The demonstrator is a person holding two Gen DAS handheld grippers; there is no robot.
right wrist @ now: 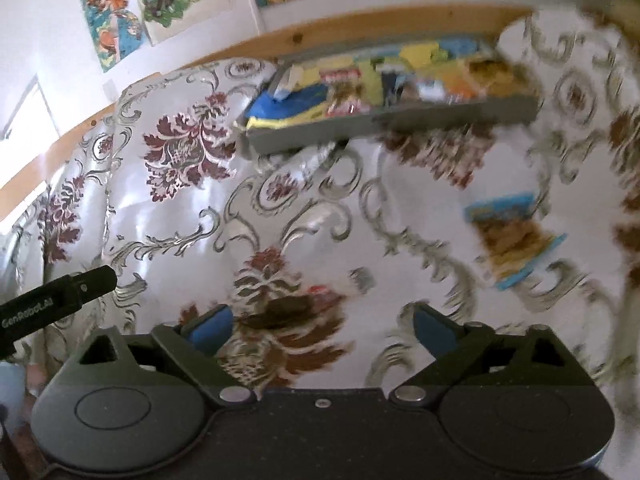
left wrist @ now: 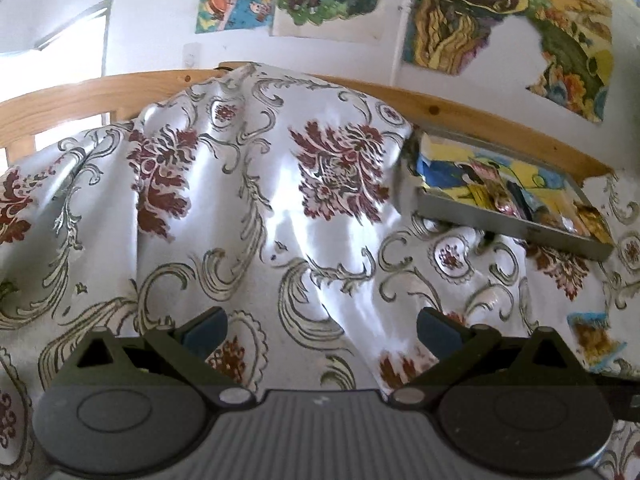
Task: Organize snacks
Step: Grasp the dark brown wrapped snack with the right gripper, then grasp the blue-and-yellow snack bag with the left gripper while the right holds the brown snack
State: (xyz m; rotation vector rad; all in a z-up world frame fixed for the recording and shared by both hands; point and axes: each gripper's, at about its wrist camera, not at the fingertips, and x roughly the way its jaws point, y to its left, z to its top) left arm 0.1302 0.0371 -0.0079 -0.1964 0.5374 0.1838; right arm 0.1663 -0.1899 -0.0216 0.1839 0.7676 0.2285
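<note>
- The left gripper (left wrist: 322, 330) stands wide open with nothing between its blue pads, low over the patterned cloth (left wrist: 248, 216) that covers the surface.
- The right gripper (right wrist: 323, 330) is likewise spread wide and empty; its view is smeared by motion blur.
- The grey tray (right wrist: 400, 124) sits toward the far edge of the cloth, just in front of the wooden rail (right wrist: 360, 26), and is already crowded with yellow, blue and orange packets.
- One snack packet (right wrist: 514, 236), blue-edged with golden-brown contents, lies alone on the cloth, apart from the tray and nearer the right gripper's side. In the left wrist view the same packet shows near the right edge.
- A small dark, red-tipped item (right wrist: 292, 308) seems to lie just ahead of the right gripper; blur makes it hard to tell whether it is a snack or part of the cloth's pattern.
- Judging by this, the step in hand is fetching the loose packet with the right gripper. It would go best by straddling a sealed edge, since the soft cloth may bunch under the pads and the contents look brittle.
- Readable writing: "GenRobot.AI" on the black bar (right wrist: 56, 304) at the left of the right wrist view. The packet labels are too blurred to read.
</note>
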